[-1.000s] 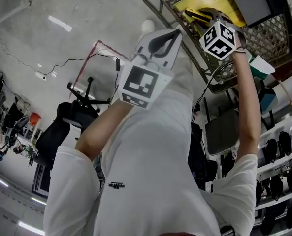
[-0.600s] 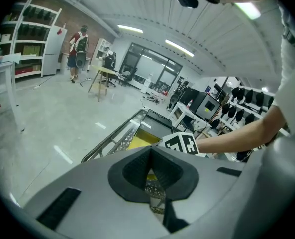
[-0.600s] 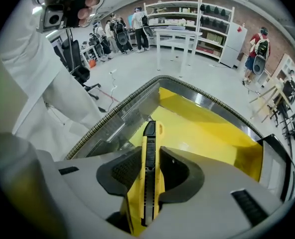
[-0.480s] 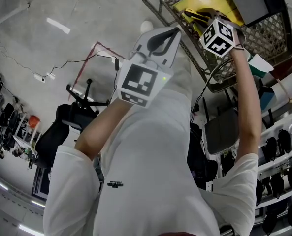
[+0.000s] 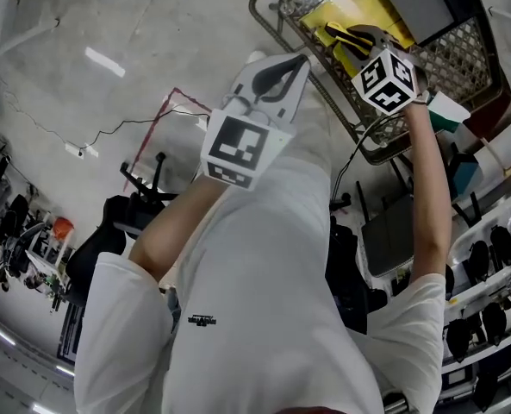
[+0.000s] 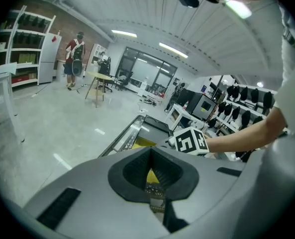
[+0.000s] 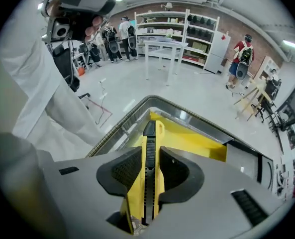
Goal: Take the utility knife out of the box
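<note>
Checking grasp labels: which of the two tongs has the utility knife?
The right tongs: they are clamped on the yellow utility knife, its end sticking out past them. The left tongs are shut on nothing.

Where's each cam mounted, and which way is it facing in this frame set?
Head view: on the head, steeply down; white shirt, left forearm, right forearm, left hand-held gripper, right hand-held gripper.
Left gripper view: along its shut jaws toward the box; right forearm shows.
Right gripper view: down its jaws, clamped on the utility knife; white shirt at left.
Shared: box in all three.
</note>
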### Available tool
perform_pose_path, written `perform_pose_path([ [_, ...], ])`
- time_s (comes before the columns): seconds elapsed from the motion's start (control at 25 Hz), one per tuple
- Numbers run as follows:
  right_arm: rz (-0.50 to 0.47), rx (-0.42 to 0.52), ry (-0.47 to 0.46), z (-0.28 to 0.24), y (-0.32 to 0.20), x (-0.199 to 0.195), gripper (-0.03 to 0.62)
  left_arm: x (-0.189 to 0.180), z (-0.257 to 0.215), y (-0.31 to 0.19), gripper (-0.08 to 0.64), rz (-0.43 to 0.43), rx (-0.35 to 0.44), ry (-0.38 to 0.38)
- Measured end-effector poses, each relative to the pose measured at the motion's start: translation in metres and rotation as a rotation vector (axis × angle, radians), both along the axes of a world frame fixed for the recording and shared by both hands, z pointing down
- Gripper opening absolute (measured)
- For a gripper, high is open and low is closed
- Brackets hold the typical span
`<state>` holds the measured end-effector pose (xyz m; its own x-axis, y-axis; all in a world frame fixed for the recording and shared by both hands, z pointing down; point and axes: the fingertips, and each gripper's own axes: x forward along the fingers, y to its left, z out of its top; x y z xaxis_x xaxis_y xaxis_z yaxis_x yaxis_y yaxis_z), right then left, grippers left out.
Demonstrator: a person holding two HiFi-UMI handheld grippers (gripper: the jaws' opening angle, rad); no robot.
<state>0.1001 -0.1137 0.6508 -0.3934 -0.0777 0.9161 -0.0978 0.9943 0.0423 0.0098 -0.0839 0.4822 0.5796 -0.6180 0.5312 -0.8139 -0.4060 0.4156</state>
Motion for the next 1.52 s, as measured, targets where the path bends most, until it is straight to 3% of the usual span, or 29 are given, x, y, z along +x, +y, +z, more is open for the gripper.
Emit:
perform_pose_path([
  [0.32, 0.162, 0.083, -0.133, -0.074, -0.009, -0.008, 0.103, -0.005, -0.042, -0.002, 0.002, 0.006, 0.049, 0.016],
  [0.8, 0.42, 0.232, -0.361, -0.216, 0.009, -0.013, 0.103, -0.023, -0.116, 0.003, 0.002, 0.02, 0.19, 0.02],
  [1.12, 0.574, 0.378, -0.487, -0.293, 0.032, -0.019, 0.103, -0.037, -0.157, 0.02, 0.002, 0.012, 0.26, 0.047],
  [1.52, 0.816, 0.545, -0.711, -0.384, 0.058, -0.009, 0.104, -0.052, -0.2, 0.032, 0.002, -0.001, 0.327, 0.093],
])
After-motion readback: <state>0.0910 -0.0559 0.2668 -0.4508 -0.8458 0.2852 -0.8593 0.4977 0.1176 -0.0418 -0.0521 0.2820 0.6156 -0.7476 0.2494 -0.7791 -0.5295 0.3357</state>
